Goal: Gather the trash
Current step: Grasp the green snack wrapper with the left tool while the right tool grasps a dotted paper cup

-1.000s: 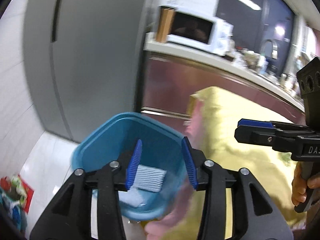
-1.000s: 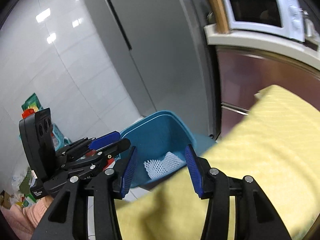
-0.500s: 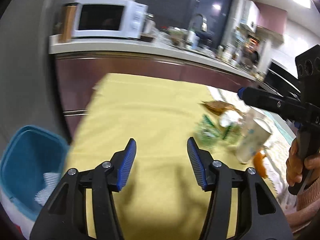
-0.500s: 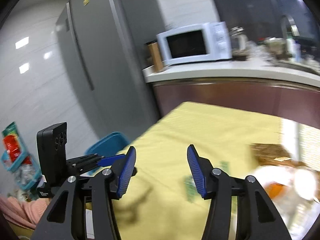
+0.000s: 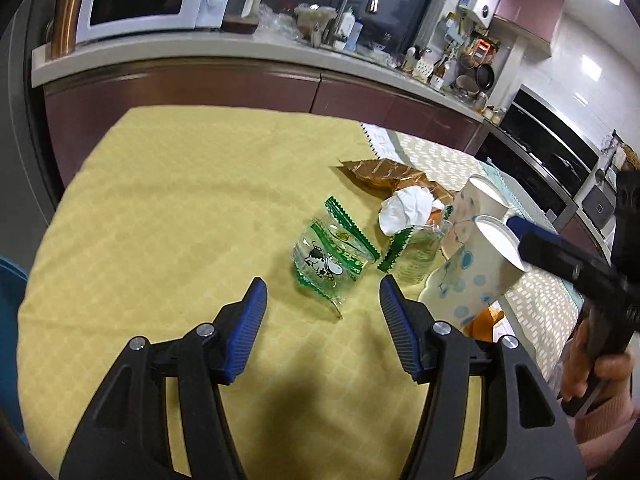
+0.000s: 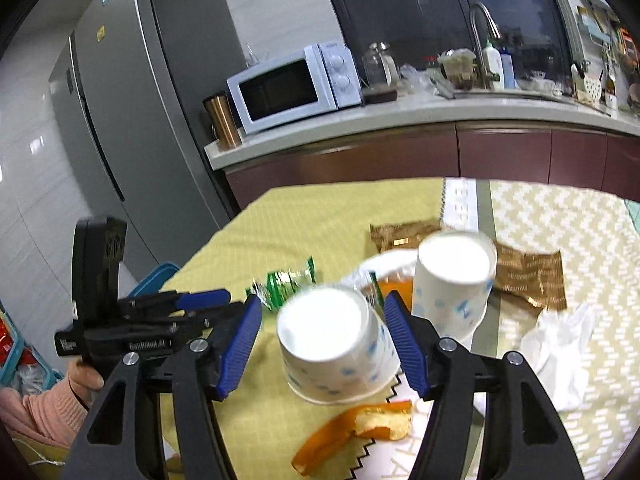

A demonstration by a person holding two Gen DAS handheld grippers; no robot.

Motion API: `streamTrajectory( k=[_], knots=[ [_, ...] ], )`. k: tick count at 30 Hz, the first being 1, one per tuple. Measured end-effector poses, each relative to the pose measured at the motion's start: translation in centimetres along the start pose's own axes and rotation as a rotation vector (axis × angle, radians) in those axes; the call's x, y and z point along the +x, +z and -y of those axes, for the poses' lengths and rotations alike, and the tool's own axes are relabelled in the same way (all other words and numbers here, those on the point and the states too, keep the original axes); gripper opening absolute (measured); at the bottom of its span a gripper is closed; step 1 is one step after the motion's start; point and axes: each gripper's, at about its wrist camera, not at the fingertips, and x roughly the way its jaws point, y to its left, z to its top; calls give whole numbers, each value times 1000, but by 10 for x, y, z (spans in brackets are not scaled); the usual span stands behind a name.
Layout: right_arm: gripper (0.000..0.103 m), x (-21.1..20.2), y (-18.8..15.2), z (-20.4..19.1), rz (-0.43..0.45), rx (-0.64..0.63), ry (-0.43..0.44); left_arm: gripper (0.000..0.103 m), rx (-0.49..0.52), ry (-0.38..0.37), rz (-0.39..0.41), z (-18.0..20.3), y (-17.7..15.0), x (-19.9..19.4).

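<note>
Left gripper (image 5: 322, 302) hovering over the yellow-clothed table (image 5: 168, 216), fingers spread wide and holding nothing, aimed at a clear green wrapper (image 5: 326, 256) lying just ahead. Right gripper (image 6: 322, 322) likewise wide and empty, its fingers flanking the nearer paper cup (image 6: 332, 344) without visibly touching it. Second paper cup (image 6: 454, 280) just behind, beside brown wrappers (image 6: 528, 276). Orange peel (image 6: 356, 430) on the table below the near cup; crumpled white tissue (image 6: 560, 344) to the right. Blue bin (image 6: 154, 280) past the table's left edge.
</note>
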Motion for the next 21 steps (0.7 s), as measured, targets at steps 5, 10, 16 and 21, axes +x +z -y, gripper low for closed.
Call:
streamTrajectory(
  k=[5,10,16,21],
  knots=[
    [62,9,-10,3,-24,24,13,58,-33,9,-49,-4,4,15],
    [62,12,-14,1,-21,23,15,56,-75,-14,-80,-10,9,27],
    [60,11,-14,1,-14,27,18,36,-110,-46,-100,-9,13,39],
    [60,8,-13,2,0,34,21,30,-124,-45,-93,-11,13,42]
  ],
)
